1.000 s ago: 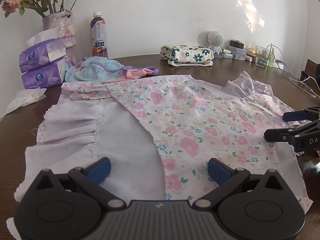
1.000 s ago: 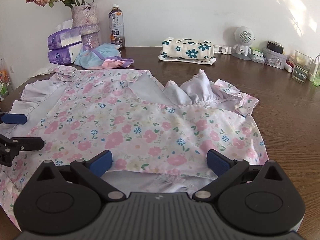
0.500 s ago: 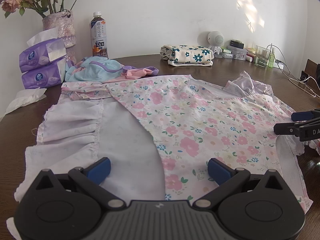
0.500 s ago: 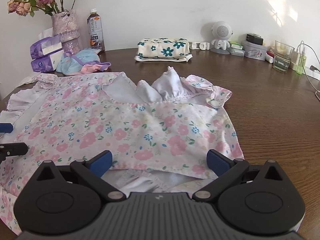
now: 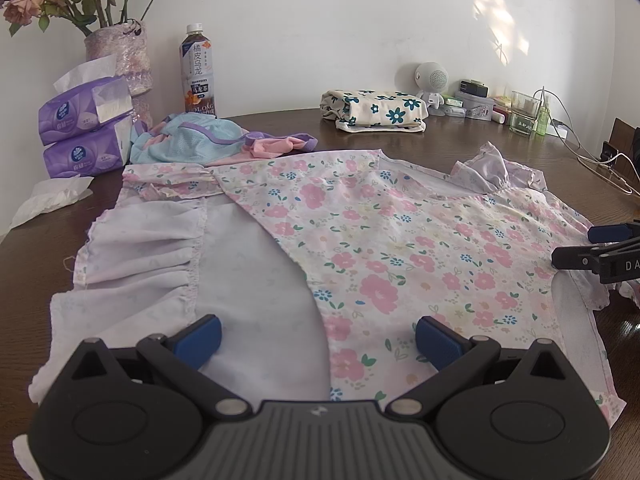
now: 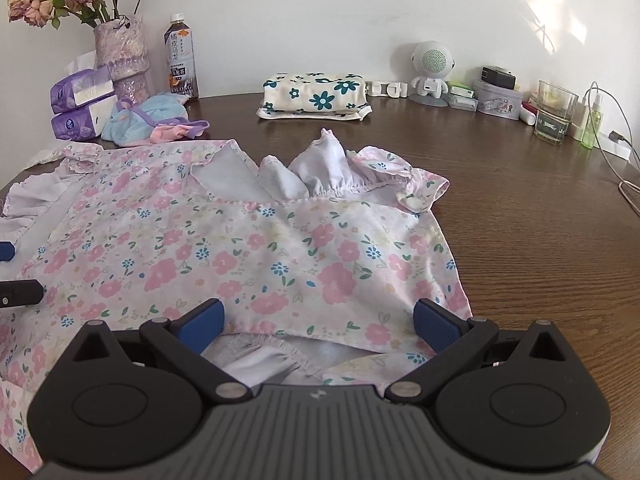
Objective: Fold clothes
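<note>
Dress [image 5: 392,248] lies spread on the table [image 5: 280,124] in the left view, one side folded over its pale lining; the left gripper [image 5: 318,332] hangs above the hem, jaws wide, holding nothing. Right view — the right gripper [image 6: 318,322] hovers likewise, wide and empty, over the dress's sleeve end, ruffles [image 6: 328,168] bunched beyond.

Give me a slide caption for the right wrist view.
Open right gripper over a floral dress spread on a table.

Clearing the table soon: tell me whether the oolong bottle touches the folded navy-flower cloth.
Apart. The right wrist view shows bare brown table between the oolong bottle and the folded cloth.
</note>
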